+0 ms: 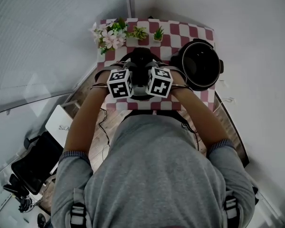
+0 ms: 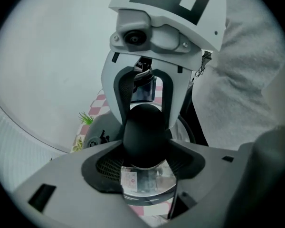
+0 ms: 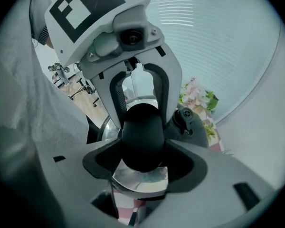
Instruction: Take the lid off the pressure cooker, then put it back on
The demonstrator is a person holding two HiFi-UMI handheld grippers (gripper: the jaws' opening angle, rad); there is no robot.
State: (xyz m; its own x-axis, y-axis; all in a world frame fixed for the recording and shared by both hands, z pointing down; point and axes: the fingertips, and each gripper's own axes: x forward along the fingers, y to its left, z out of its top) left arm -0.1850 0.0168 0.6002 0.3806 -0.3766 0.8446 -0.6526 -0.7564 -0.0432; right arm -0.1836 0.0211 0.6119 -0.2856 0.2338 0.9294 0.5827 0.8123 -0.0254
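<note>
Over the checked table (image 1: 180,32), the lid (image 2: 145,182) is off the cooker, its black knob (image 2: 145,137) clamped from opp. sides by L gripper (image 2: 146,151) & R gripper (image 3: 142,148) jaws. Open pot (image 1: 202,63) sits at 2 o'clock of it, flowers (image 1: 109,37) at 11.

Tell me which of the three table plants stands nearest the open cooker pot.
The small green plant at the row's right end; the other green plant and the pink flowers stand further from the pot.
</note>
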